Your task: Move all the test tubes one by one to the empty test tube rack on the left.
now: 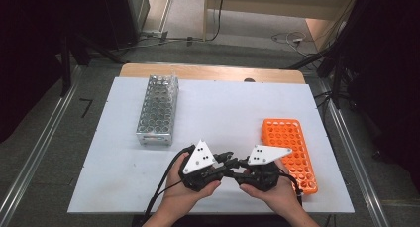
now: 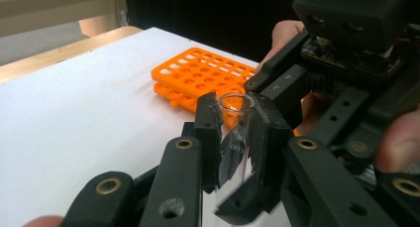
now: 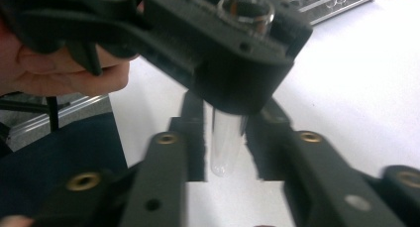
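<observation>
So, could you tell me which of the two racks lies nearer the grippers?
The orange rack, flat on the table beside the right gripper. The metal rack stands farther off, toward the table's far left.

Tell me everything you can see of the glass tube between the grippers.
The tube is clear, glass by its look, open at its round rim, with a rounded closed bottom and faint printing on its side. It stands roughly upright above the white table, empty as far as shows. The left hand-held gripper clamps its upper part; the right hand-held gripper flanks its lower end with gaps on both sides.
</observation>
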A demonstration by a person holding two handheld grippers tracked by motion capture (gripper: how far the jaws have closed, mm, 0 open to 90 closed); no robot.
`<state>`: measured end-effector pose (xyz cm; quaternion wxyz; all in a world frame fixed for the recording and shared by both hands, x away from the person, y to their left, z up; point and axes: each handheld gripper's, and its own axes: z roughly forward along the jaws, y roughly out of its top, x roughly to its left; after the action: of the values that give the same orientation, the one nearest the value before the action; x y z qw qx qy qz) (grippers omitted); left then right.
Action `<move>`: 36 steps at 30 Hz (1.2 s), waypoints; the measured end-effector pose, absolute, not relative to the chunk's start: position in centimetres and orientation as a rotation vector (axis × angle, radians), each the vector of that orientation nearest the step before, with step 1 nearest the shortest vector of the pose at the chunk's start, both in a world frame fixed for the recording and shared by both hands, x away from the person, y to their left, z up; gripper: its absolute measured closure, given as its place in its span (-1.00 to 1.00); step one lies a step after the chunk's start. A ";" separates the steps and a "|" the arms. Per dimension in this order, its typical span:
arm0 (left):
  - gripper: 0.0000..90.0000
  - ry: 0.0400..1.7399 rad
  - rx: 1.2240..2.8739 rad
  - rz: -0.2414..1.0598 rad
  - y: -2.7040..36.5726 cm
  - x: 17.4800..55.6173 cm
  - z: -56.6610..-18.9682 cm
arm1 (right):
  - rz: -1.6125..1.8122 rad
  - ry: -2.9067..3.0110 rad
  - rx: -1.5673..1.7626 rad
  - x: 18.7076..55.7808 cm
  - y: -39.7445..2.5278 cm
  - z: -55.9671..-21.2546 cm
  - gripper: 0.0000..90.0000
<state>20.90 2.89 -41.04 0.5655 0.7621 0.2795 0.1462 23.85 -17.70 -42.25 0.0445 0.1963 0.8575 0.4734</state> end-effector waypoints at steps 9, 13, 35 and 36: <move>0.70 0.672 1.778 0.359 3.7 21.2 -40.6 | 1.455 2.601 0.601 24.0 -18.4 -42.1 -0.50; 0.70 0.686 1.770 0.375 4.3 21.4 -40.4 | 1.465 2.590 0.618 24.2 -19.2 -42.0 -0.87; 0.70 0.851 1.672 0.555 11.6 26.8 -37.9 | 1.503 2.433 0.780 26.4 -27.2 -41.7 -1.00; 0.70 0.860 1.664 0.564 11.9 27.2 -37.8 | 1.498 2.428 0.789 26.5 -27.5 -41.7 -1.00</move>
<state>27.18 11.87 -37.84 0.5586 0.7056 0.3644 0.2393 26.52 -27.50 -41.74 0.0905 0.2654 0.8169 0.5040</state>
